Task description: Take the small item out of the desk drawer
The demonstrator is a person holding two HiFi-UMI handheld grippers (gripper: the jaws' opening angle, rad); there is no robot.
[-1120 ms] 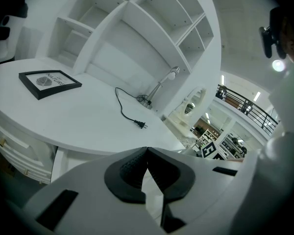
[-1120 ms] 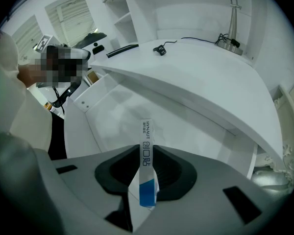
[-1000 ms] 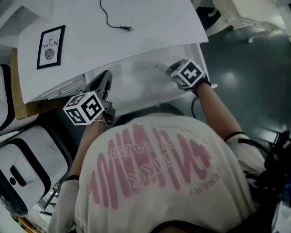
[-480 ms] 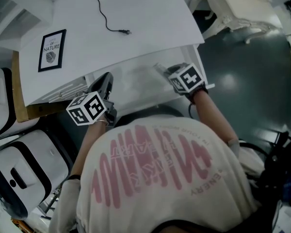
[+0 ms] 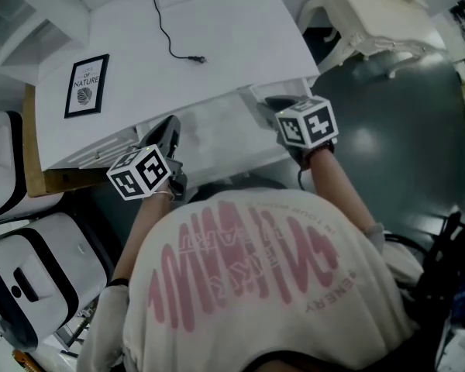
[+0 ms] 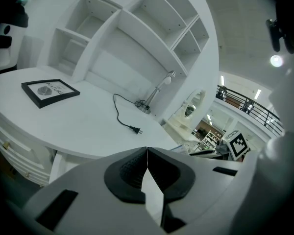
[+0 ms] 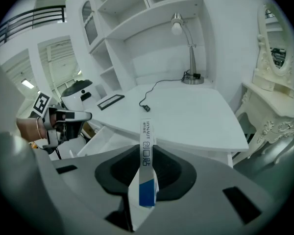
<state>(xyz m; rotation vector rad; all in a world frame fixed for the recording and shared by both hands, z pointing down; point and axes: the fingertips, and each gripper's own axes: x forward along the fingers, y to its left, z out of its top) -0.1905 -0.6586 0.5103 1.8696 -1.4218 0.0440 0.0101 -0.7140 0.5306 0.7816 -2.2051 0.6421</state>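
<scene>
Nearest, in the right gripper [image 7: 146, 156]: jaws pinched on a thin flat box [image 7: 146, 131], white with a blue patch, held edge-on. Long axis in line with the jaws, printed end poking out past the tips and aimed at the desk top [image 5: 217, 45], blue end back toward the camera. Held up above the open drawer [image 5: 217, 134], clear of its floor. Off to the left, the left gripper [image 6: 146, 153], jaws pressed together on nothing, sitting by the drawer's left front corner; cannot tell whether touching it. Farther out on the desk top: a loose cord ending in a plug [image 5: 200, 58], a framed picture [image 5: 87, 85], then a lamp [image 7: 192, 80] in front of the shelves [image 6: 152, 13]. Against a second ago: right gripper risen out of the drawer and rolled a little, marker cube turned with it, box carried up in the same grip, neither wider nor tighter. Left gripper in much the same spot, closed as before.
</scene>
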